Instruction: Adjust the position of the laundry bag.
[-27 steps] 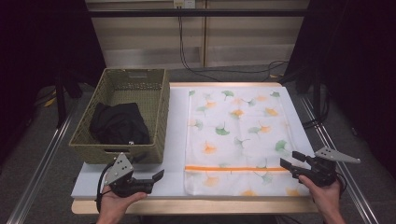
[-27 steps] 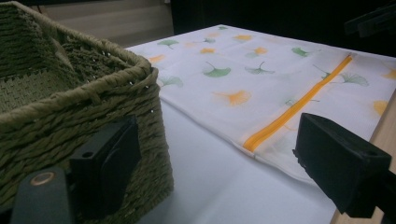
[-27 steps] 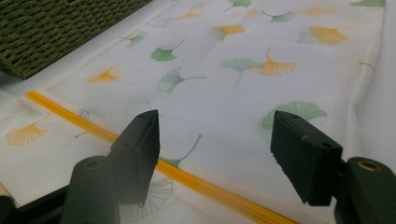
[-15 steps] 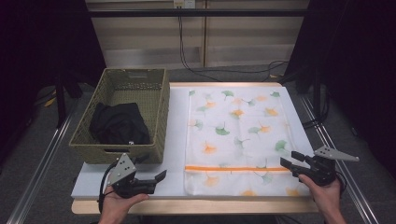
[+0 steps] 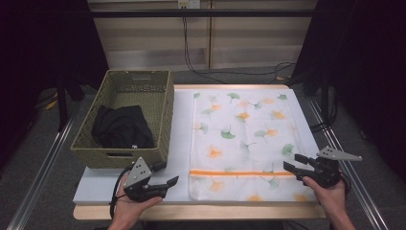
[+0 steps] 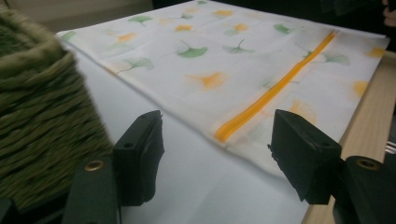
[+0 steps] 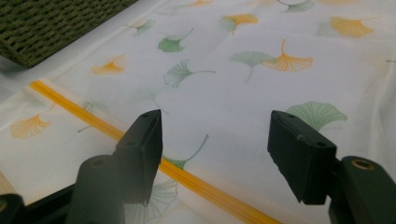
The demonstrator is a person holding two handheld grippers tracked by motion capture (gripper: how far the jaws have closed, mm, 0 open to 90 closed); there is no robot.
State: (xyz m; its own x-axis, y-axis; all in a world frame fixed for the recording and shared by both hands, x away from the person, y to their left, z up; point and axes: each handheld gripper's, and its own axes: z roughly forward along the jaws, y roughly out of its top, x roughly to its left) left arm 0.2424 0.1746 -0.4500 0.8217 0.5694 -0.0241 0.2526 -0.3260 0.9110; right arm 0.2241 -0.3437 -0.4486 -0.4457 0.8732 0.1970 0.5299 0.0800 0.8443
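Note:
A white mesh bag (image 5: 244,129) printed with green and orange leaves lies flat on the table, an orange zipper (image 5: 242,172) running across its near end. My left gripper (image 5: 167,173) is open just left of the bag's near left corner, low over the white mat. In the left gripper view the left gripper (image 6: 217,154) points at the zipper (image 6: 271,93), with nothing between its jaws. My right gripper (image 5: 293,163) is open at the bag's near right edge. In the right gripper view the right gripper (image 7: 215,149) hovers over the zipper (image 7: 93,119).
An olive woven basket (image 5: 163,115) stands at the left and holds a black garment (image 5: 122,127). Its wall (image 6: 37,121) is close beside my left jaw. The white mat (image 5: 179,124) covers the table; the wooden front edge (image 5: 215,211) is near.
My left gripper has slid a little to the right, toward the bag's near left corner. The right gripper has barely moved.

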